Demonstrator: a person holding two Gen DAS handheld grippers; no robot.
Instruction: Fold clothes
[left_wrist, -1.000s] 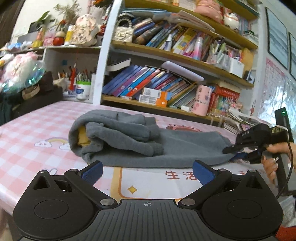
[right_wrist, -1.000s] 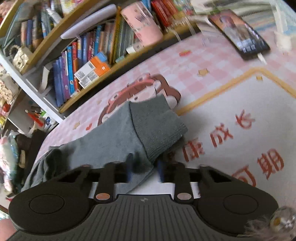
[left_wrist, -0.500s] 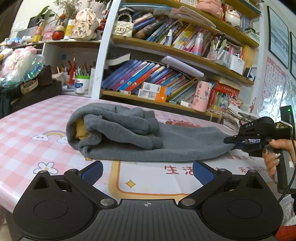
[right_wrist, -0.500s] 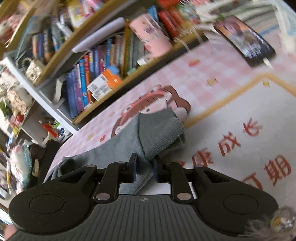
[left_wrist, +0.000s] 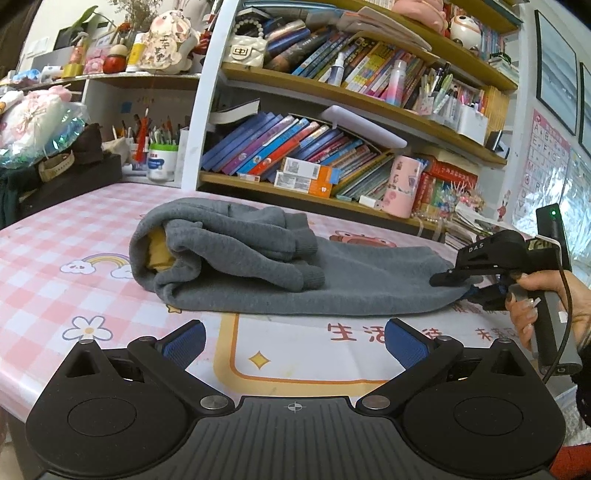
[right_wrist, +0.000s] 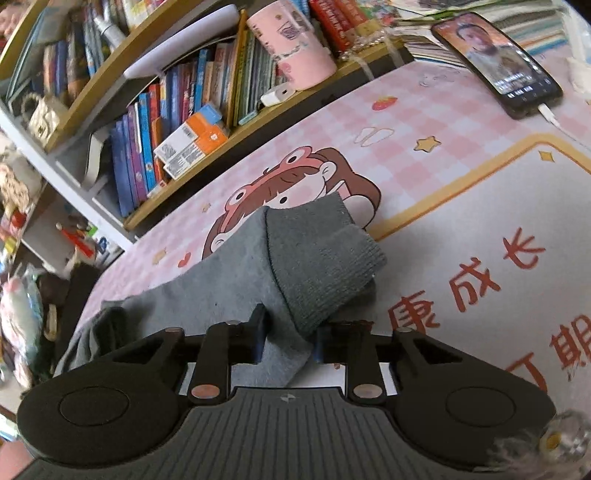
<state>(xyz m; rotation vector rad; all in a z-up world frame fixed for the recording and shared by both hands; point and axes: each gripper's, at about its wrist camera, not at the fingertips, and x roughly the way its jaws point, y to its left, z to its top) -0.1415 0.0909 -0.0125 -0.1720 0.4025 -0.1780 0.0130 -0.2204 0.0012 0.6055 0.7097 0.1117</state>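
A grey fleece garment (left_wrist: 288, 269) with a yellow lining lies half folded on the pink checked table cover (left_wrist: 55, 266). Its ribbed hem (right_wrist: 325, 258) points to the right. My left gripper (left_wrist: 293, 338) is open and empty, just in front of the garment's near edge. My right gripper (right_wrist: 288, 341) has its jaws partly apart around the ribbed hem corner, and the cloth lies between the pads. In the left wrist view the right gripper (left_wrist: 465, 284) sits at the garment's right end.
A bookshelf (left_wrist: 332, 155) full of books runs along the table's far edge, with a pink cup (left_wrist: 400, 186) on it. A phone (right_wrist: 498, 62) on a cable lies at the far right. Bags and a pen pot (left_wrist: 160, 162) stand at the far left.
My right gripper's jaws have parted after closing on the hem, and the hem has dropped flatter onto the table. My left gripper has risen slightly and stays open.
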